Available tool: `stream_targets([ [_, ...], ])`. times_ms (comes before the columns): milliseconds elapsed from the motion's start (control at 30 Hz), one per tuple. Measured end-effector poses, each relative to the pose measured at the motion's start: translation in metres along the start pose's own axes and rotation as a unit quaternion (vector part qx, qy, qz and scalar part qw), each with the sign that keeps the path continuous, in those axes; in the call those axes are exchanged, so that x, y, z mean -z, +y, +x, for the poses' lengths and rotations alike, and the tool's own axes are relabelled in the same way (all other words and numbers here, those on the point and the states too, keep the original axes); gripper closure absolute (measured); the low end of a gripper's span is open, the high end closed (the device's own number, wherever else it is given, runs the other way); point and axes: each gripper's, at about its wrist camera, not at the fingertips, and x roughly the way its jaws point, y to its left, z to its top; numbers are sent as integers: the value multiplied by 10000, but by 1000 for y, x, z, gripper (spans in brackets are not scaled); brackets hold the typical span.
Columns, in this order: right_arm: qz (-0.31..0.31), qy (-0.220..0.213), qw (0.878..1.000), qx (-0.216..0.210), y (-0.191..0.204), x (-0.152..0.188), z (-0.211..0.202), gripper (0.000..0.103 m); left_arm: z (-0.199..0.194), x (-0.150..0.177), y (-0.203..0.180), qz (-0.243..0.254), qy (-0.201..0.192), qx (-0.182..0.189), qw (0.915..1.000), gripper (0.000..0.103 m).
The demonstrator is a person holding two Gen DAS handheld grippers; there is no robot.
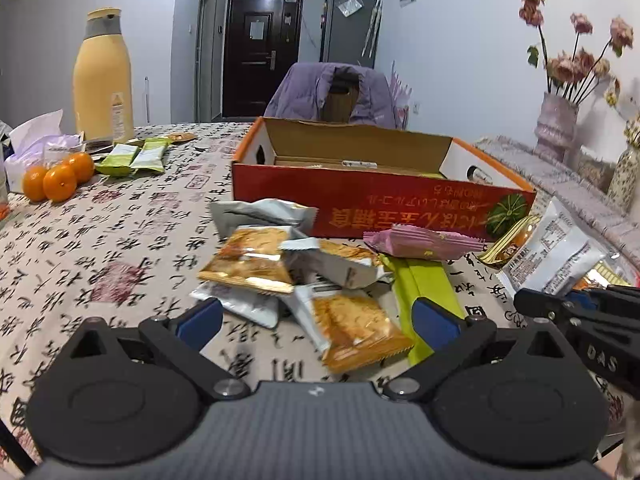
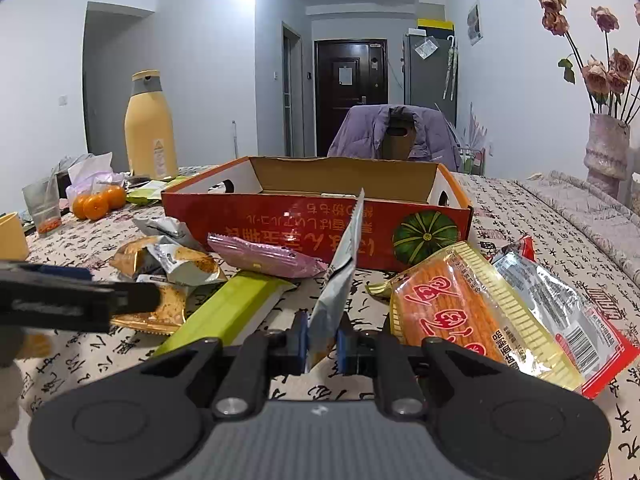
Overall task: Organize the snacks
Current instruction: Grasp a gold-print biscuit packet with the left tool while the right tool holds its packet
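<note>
Left wrist view: left gripper (image 1: 316, 320) jaws spread wide, nothing pinched, hovering over a pile of orange-and-silver cracker packets (image 1: 280, 268) on the calligraphy-print tablecloth (image 1: 100, 248). Green flat packet (image 1: 424, 292) lies beside the right-hand blue pad, pink wrapper (image 1: 420, 242) just past it, against the front wall of the red cardboard box (image 1: 360, 204). Box is open-topped; contents hard to make out. Right gripper's black finger pokes in at the right edge, beside a white packet (image 1: 556, 254). Right wrist view: right gripper (image 2: 322, 342) jaws pressed onto the lower edge of that white packet (image 2: 340, 276), which stands upright on edge in front of the box (image 2: 280, 220). Large orange noodle pack (image 2: 468, 308) lies just right of it, over a red-and-silver packet (image 2: 568, 312). Tangerines (image 2: 98, 202) and yellow flask (image 2: 150, 128) are far left.
</note>
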Motion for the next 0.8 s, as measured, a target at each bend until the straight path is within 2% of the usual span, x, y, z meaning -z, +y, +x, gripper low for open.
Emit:
stream_targets([
  [133, -19, 1, 10000, -17, -1, 2, -1, 89, 16, -5, -12, 37, 138, -214, 9997, 11],
  [300, -12, 10, 10000, -59, -3, 5, 0, 89, 30, -6, -18, -147, 380, -380, 9984, 18],
  [500, -31, 7, 9999, -147, -3, 8, 0, 89, 33, -2, -21, -158, 441, -569, 9973, 35],
  [533, -31, 6, 9999, -159, -3, 8, 0, 89, 32, -1, -21, -179, 422, -575, 9973, 43],
  [633, -15, 10, 9998, -194, -4, 9, 0, 89, 29, -1, -19, -219, 402, -544, 9975, 53],
  [800, 2, -6, 9997, -236, -4, 10, -2, 89, 22, 1, -16, -236, 341, -431, 9982, 58],
])
